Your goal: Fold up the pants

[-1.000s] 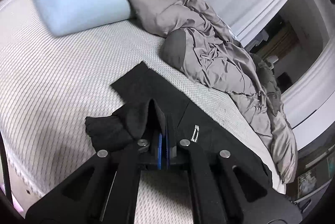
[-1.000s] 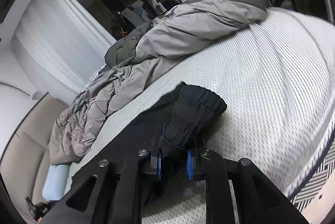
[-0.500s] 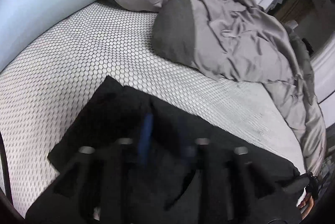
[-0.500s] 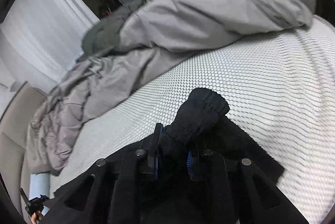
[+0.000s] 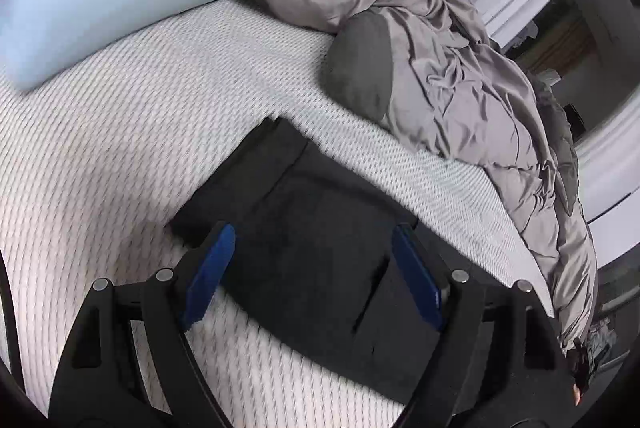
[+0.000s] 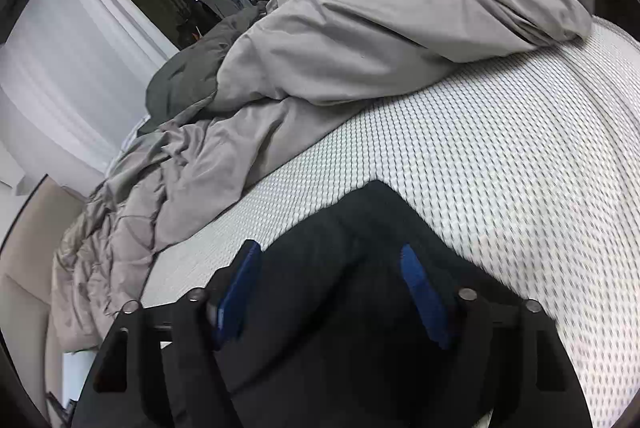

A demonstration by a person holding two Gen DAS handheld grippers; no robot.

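pants [image 5: 320,240]: black, folded flat on mattress [image 5: 120,148] | left gripper [image 5: 316,268]: spread, empty | right gripper [image 6: 332,284]: spread, empty

Black pants [image 5: 316,240] lie folded flat on the white mattress [image 5: 120,132].

Black pants [image 5: 320,252] cut off at lower edge, mattress [image 5: 120,132] weave motion-blurred

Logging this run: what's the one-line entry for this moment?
left gripper: open | right gripper: open | black pants: folded on mattress | held: nothing
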